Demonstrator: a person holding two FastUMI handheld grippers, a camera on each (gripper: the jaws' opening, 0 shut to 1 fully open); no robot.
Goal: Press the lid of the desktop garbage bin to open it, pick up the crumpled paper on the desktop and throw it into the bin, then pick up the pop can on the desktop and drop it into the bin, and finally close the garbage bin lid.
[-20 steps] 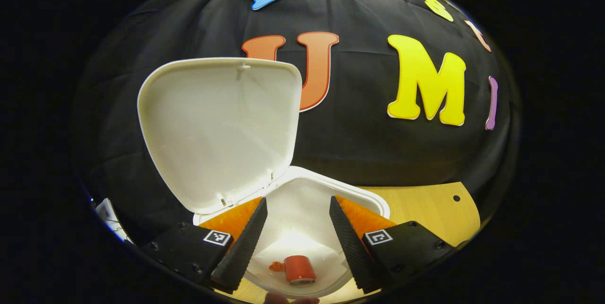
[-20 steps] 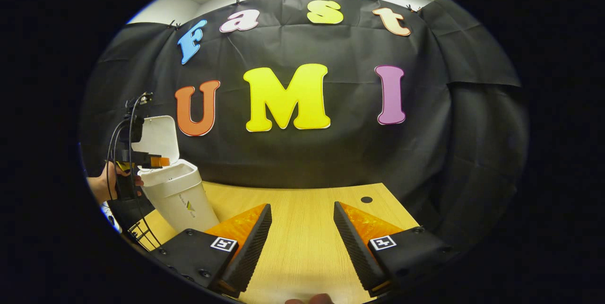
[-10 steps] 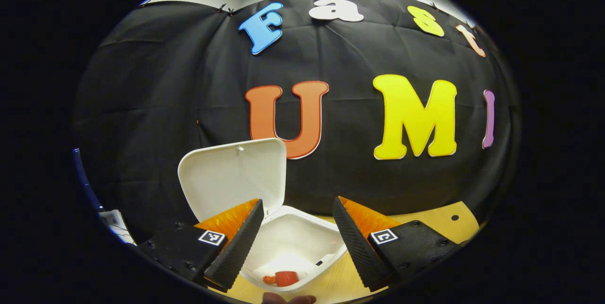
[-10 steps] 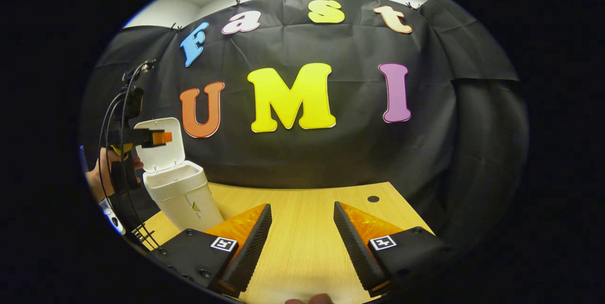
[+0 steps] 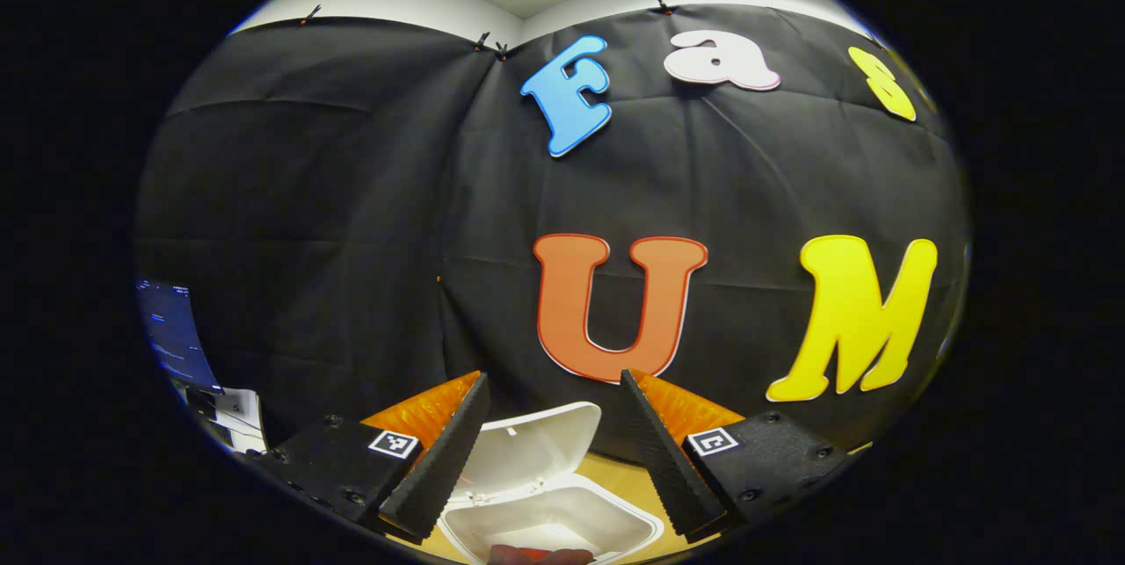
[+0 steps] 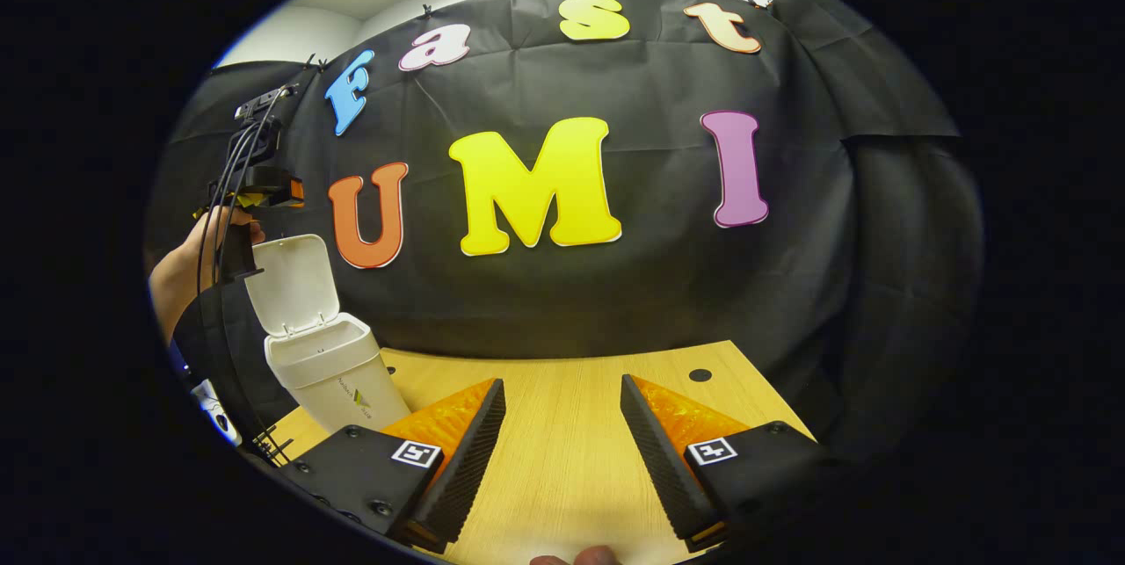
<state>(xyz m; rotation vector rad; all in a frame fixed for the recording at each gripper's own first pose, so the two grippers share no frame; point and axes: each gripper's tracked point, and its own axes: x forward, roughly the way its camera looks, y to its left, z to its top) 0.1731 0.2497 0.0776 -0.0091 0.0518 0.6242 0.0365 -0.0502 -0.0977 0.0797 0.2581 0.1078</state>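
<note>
Left gripper [image 5: 549,451] held high above the bin [image 5: 552,528], fingers spread apart, nothing between them. In the left gripper view the bin sits below between the 2 fingers, lid [image 5: 527,452] tipped up and open; a bit of red shows at the bin's bottom edge, too small to identify. In the right gripper view the bin [image 6: 334,372] stands at the far left of the wooden table [image 6: 562,451], lid [image 6: 294,284] upright, and the left gripper [image 6: 264,187] is above it, held by a hand [image 6: 220,231]. Right gripper [image 6: 562,451] released, fingers apart over the bare tabletop, well right of the bin, holding nothing.
</note>
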